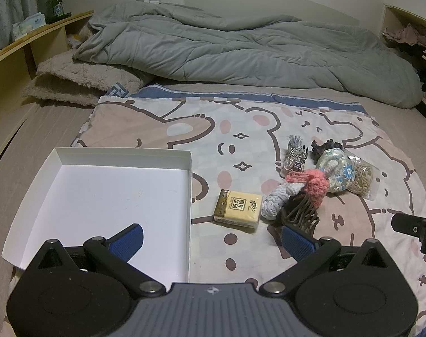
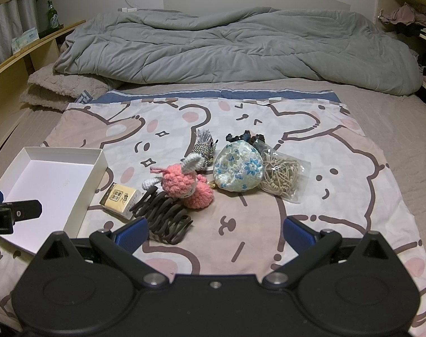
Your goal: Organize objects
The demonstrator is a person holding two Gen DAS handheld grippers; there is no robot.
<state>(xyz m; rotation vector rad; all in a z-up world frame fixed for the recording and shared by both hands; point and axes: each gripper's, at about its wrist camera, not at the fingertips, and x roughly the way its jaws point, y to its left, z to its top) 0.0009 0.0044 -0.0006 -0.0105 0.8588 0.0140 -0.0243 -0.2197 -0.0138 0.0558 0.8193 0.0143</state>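
Observation:
An empty white box lid lies on the cartoon-print cloth at the left. To its right sit a yellow tissue pack, a dark brown hair claw, a pink crocheted toy, a floral pouch, a bag of beige elastic bands, a striped tassel and a dark clip. My left gripper is open, straddling the lid's right wall. My right gripper is open, just short of the hair claw.
A rumpled grey duvet fills the far half of the bed, with a beige fleece blanket at its left. Wooden shelves with a green bottle flank the left side; a shelf with clothes stands at the right.

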